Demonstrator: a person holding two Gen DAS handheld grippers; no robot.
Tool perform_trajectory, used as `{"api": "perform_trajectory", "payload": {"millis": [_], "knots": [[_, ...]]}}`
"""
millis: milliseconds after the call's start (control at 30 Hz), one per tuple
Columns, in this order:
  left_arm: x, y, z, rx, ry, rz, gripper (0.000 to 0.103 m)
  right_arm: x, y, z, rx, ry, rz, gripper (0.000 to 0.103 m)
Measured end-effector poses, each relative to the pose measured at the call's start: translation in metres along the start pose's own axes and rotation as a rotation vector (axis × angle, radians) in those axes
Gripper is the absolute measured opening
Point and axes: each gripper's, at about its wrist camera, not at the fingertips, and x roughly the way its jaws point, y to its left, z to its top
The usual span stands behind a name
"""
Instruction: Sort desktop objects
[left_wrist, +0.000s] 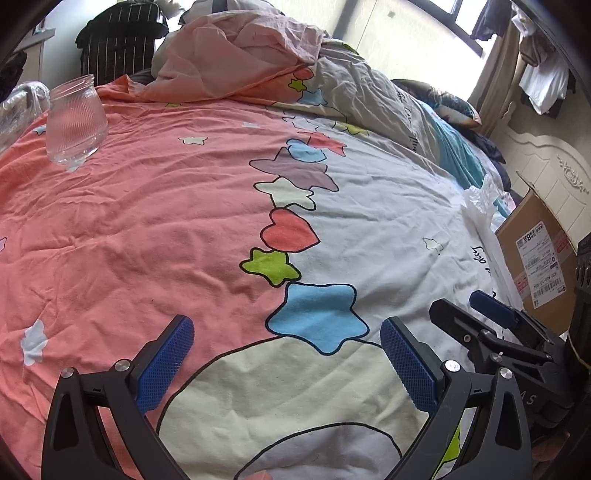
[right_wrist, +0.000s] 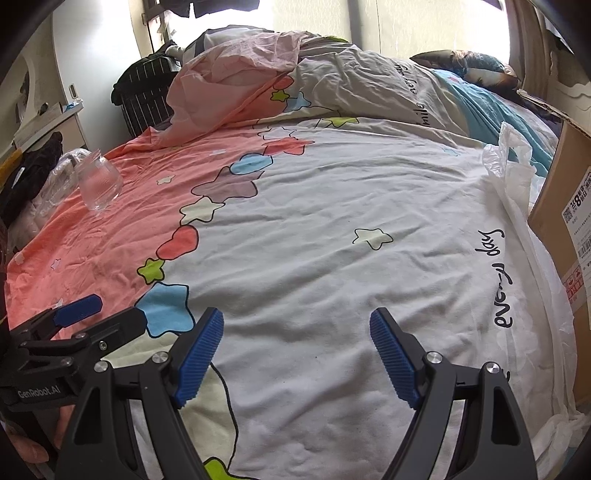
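Left wrist view puts the jar (left_wrist: 77, 120) upright, far and to the left of the open, empty left gripper (left_wrist: 286, 363). Right gripper (right_wrist: 296, 354), also open and empty, sits farther from it, so the left looks nearer.

Sunlit window (left_wrist: 469, 14), bed (left_wrist: 369, 206) — white headboard (left_wrist: 546, 166)

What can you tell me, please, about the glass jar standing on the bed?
The glass jar is clear and lidless, with fine ribbing on its rounded body, a narrower threaded neck and an open mouth. It looks empty. It stands upright, slightly tilted, on the pink part of the bedspread, near the far left edge. Crumpled clear plastic lies beside it. Neither gripper touches it.
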Motion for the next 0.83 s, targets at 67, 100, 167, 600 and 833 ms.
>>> {"api": "perform_trajectory", "payload": {"millis": [67, 100, 167, 600, 833], "knots": [[0.0, -0.001, 0.0, 0.003, -0.007, 0.011, 0.103, 0.0, 0.0, 0.0, 0.001, 0.0, 0.003, 0.079], [-0.001, -0.002, 0.0, 0.006, -0.016, 0.024, 0.103, 0.0, 0.0, 0.0, 0.001, -0.004, 0.001, 0.079], [-0.008, -0.006, 0.001, 0.014, -0.057, 0.06, 0.103, -0.007, 0.0, 0.001, 0.004, -0.04, -0.011, 0.079], [-0.022, -0.019, 0.002, 0.06, -0.144, 0.14, 0.103, -0.026, 0.003, 0.001, -0.004, -0.124, -0.062, 0.079], [-0.02, -0.028, -0.004, 0.148, -0.177, 0.239, 0.103, -0.022, 0.004, 0.0, -0.007, -0.1, -0.052, 0.079]]}}
